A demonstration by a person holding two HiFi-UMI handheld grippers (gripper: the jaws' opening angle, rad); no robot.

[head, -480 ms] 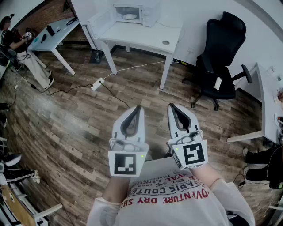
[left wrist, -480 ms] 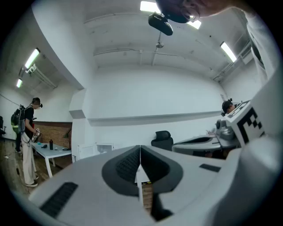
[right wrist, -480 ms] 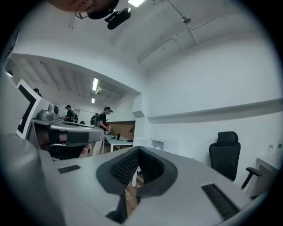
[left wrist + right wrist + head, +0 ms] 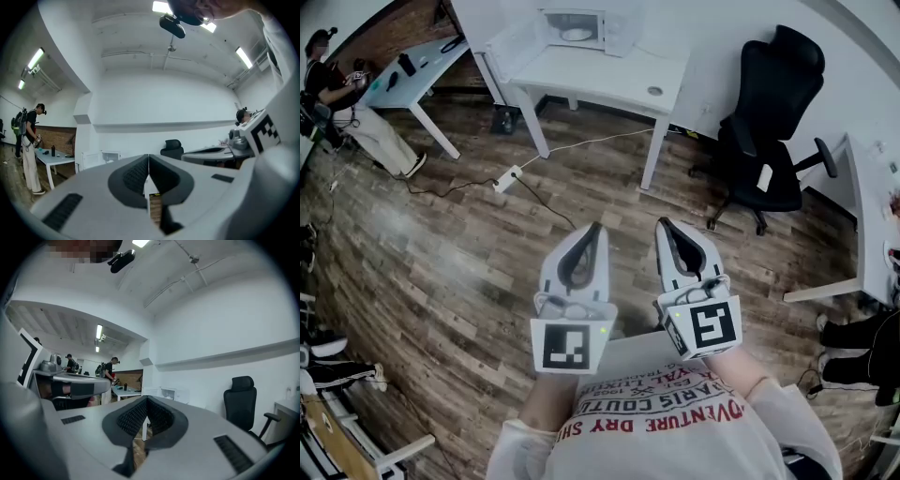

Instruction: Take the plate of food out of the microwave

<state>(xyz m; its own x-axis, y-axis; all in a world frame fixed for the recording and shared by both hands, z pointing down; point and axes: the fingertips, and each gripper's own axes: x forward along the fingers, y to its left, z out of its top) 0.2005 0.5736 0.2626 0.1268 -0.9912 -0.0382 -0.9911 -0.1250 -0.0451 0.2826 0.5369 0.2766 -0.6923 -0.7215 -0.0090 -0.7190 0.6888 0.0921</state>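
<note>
Two sets of tongs, the left tongs [image 4: 593, 228] and the right tongs [image 4: 664, 225], are held side by side in front of the person's torso, above the brown wood-plank floor [image 4: 459, 253]. Each gripper view shows the ribbed pads pressed together with nothing between them, so both tongs are closed and empty. Compared with half a second ago, almost nothing differs: both tongs keep the same position and the same closed state, and only the bystander [image 4: 342, 89] at the far table stands differently. The approach therefore appears not to have begun, and the whole task remains to be done. The round white plate of food [image 4: 575, 35] sits inside the white microwave oven [image 4: 614, 33], whose door [image 4: 514, 47] stands open at the left of the view, on the white tabletop [image 4: 609, 82], well apart from both tongs. The plate lies flat and, being round, has no long axis. The oven opening faces the person, so the plate should come straight out of the front. The food is too small to identify.
</note>
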